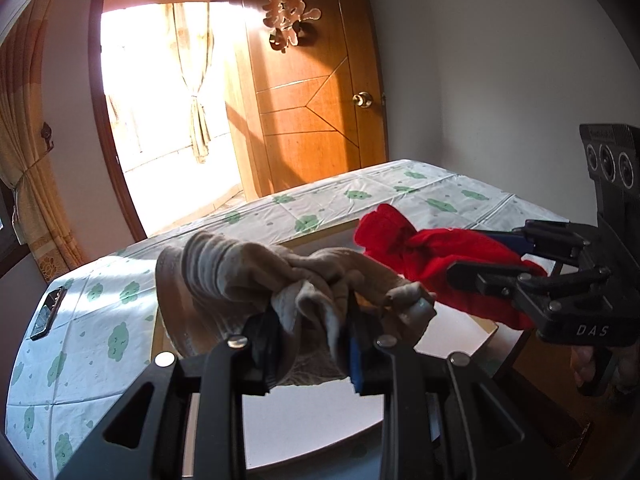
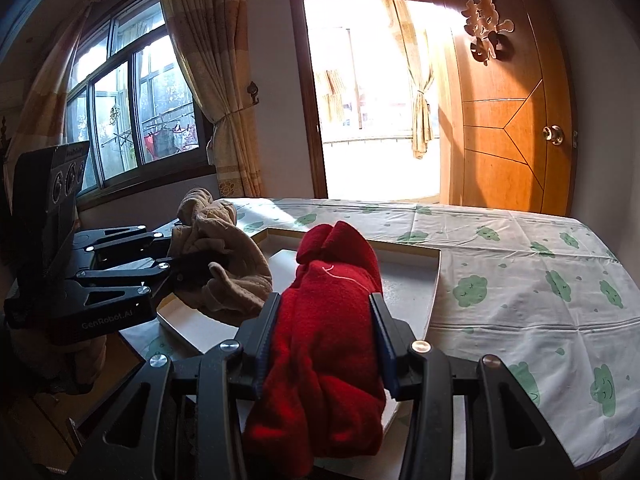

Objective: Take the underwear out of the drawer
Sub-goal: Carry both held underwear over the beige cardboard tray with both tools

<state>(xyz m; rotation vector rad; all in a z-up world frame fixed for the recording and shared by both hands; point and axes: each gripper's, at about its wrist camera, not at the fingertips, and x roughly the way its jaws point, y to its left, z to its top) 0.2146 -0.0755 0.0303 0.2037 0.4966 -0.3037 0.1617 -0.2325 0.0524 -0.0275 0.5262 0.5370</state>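
Underwear in both grippers, held above the table.
Left gripper (image 1: 310,344) clamps the beige underwear (image 1: 224,276); right gripper (image 2: 326,340) clamps the red underwear (image 2: 324,320), both over a shallow white tray (image 2: 404,276) on the cloud-print tablecloth (image 2: 520,280).

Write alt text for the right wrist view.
The right tool grips a red garment above a shallow white tray on a cloud-print tablecloth. Left of it, the left tool holds a beige garment.

place: home bedroom | evidence: tied curtains (image 2: 224,92), wooden door (image 2: 516,120), cloud-print tablecloth (image 2: 540,280), balcony doorway (image 2: 372,100) far
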